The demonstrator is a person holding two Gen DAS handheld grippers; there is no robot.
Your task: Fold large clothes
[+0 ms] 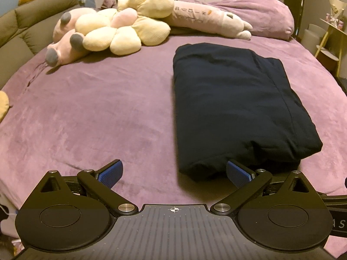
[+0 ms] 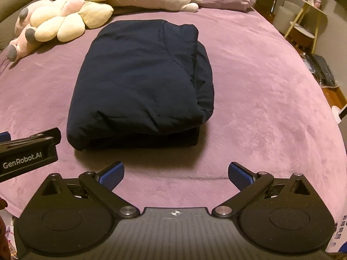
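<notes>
A dark navy garment [image 1: 234, 104] lies folded into a thick rectangle on the purple bed cover [image 1: 97, 108]. It also shows in the right wrist view [image 2: 141, 82], straight ahead of the right gripper. My left gripper [image 1: 174, 173] is open and empty, just short of the bundle's near left corner. My right gripper [image 2: 176, 175] is open and empty, a little back from the bundle's near edge. The left gripper's body [image 2: 28, 151] shows at the left edge of the right wrist view.
A cream flower cushion [image 1: 123, 30] and pink plush toys [image 1: 65, 41] lie at the head of the bed. A purple pillow [image 1: 260, 15] sits at the far right. A green padded headboard [image 1: 26, 28] is on the left. A yellow side shelf [image 2: 308, 23] stands right of the bed.
</notes>
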